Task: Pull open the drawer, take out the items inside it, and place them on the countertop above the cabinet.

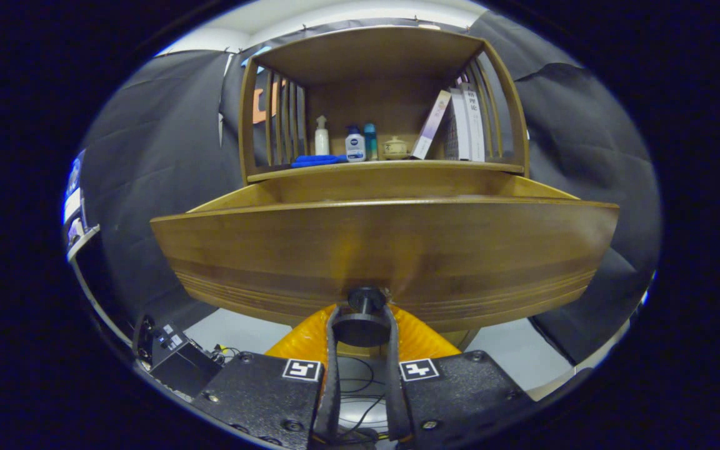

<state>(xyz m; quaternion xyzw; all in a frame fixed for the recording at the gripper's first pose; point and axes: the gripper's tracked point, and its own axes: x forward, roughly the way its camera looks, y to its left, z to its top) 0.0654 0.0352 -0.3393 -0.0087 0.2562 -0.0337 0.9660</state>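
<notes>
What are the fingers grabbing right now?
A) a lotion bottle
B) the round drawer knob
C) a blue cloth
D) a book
B: the gripper has both fingers pressed on the round drawer knob, with the drawer already pulled out from the cabinet.

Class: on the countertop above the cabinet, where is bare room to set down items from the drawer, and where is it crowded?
With the gripper shut on the drawer knob, the countertop looks barest along its front edge, right of the blue cloth. The back is crowded: bottles, a small jar, then leaning books.
</notes>
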